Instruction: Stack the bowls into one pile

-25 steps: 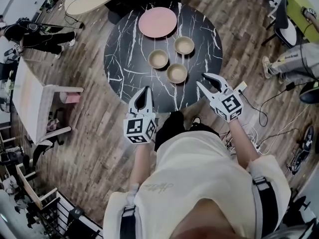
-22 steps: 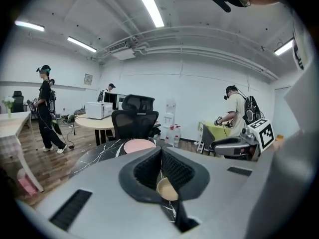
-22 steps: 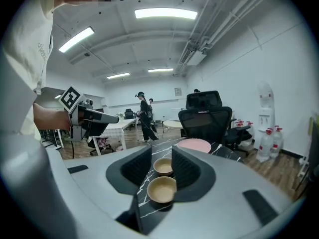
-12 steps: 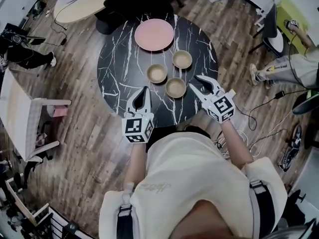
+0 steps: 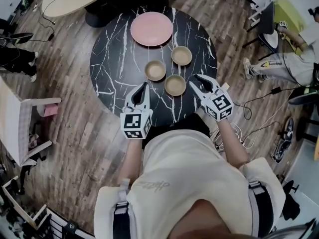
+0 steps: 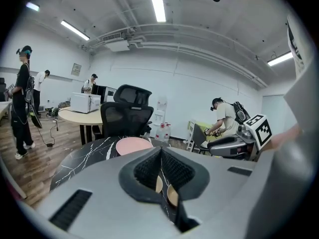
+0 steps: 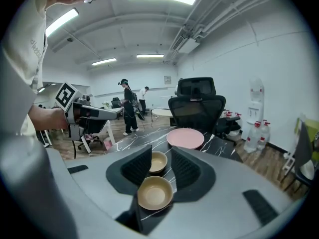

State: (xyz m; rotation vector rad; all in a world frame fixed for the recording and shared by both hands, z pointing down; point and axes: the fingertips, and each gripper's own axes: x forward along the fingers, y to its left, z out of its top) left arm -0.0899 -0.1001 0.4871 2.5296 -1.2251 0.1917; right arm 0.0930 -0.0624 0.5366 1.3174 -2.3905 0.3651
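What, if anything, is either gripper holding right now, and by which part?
Nothing is held. The left gripper is shut and empty; the right gripper is open and empty.

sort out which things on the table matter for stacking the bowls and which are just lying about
For the job:
near bowl, left bowl, far bowl, all still separate on the black table.

Just lying about:
pink plate, behind the bowls; office chair, beyond the table.

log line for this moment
left gripper shut | right gripper open, empty | three tan bowls unstacked on black marble table
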